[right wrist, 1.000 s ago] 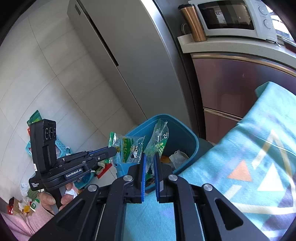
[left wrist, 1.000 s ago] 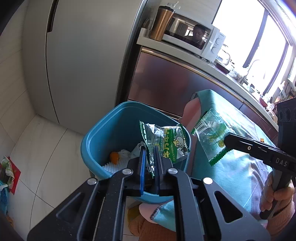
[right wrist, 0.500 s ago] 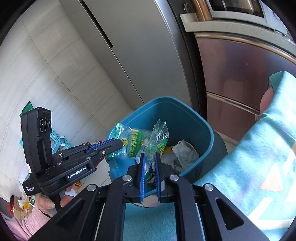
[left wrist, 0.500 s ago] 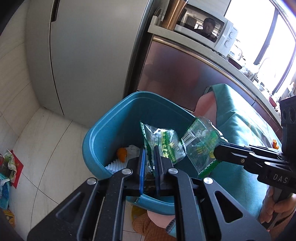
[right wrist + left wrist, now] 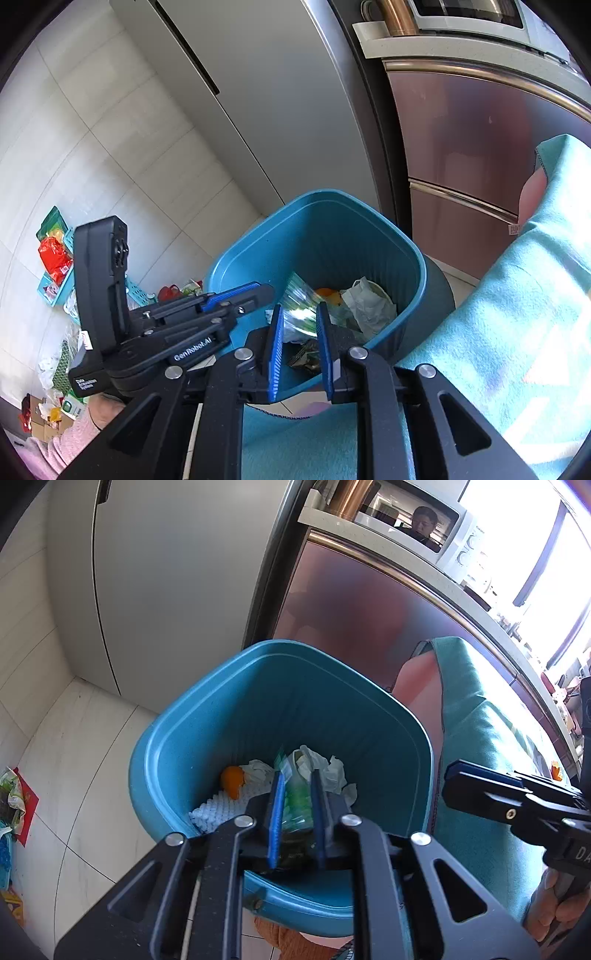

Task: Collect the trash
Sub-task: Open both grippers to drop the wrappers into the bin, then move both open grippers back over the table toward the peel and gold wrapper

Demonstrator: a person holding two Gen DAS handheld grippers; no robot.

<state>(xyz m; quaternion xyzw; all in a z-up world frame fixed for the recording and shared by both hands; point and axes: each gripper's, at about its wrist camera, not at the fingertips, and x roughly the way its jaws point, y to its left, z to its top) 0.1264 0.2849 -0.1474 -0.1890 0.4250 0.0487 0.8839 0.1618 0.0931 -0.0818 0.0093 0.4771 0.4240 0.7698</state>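
Kitchen floor: blue bin [image 5: 369,716] beside fridge.
Left gripper [image 5: 297,812]: jaws just parted, green wrapper [image 5: 295,801] loose between, dropping straight below.
Right gripper [image 5: 299,332]: likewise parted, clear wrapper [image 5: 299,299] falling; equally near.

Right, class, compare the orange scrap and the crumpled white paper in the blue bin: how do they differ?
The orange scrap is orange; the crumpled paper is white. The scrap is a small rounded lump; the paper is bigger, creased, spread out. In the left wrist view, the scrap lies left of the paper. Both lie in the blue bin.
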